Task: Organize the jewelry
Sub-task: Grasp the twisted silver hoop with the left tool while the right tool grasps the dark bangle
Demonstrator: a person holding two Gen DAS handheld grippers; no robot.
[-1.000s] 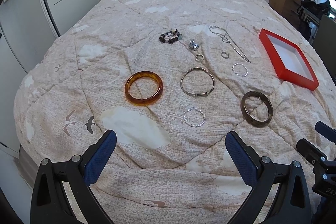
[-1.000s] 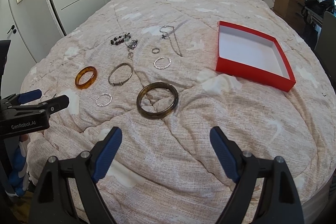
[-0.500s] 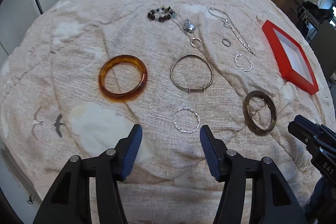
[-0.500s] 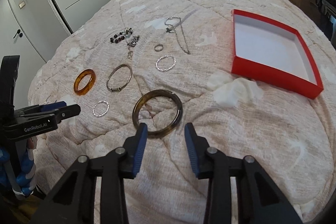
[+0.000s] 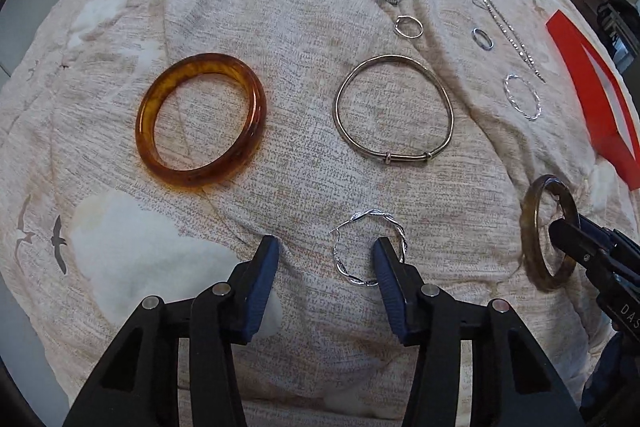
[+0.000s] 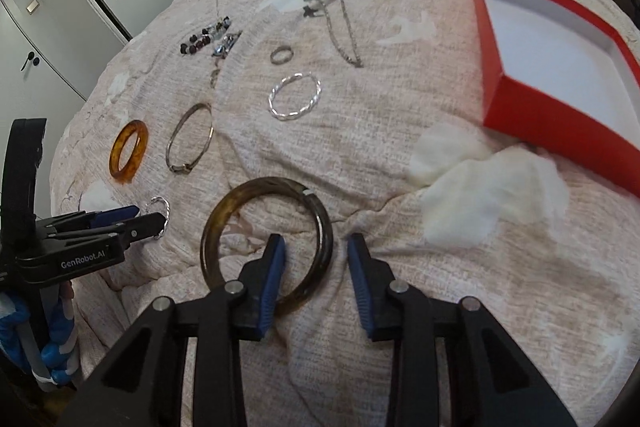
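Step in hand: first pick-up of the sorting, both tools lowered onto the quilt, nothing lifted yet.

Far left: amber bangle, thick, glossy, translucent resin, lying flat and untouched.

Left gripper: jaws have just been closing, now at a middling gap, straddling the near-left arc of the twisted silver hoop; right pad inside the ring, left pad outside, neither seen pressing. Thin, springy wire, prone to slip or tilt; calls for a square final squeeze before any lift.

Centre: plain metal bangle, slim, slightly bent oval with sliding clasp. Beyond it, small rings, dark beads and a fine chain.

Right gripper: jaws have just been closing, now narrow, with the right side of the dark horn bangle between the pads, left pad inside the ring; contact not evident. Smooth, rigid, rounded section; firm closure needed.

Far right: red box, shallow card tray, white inside, empty, the judged destination.
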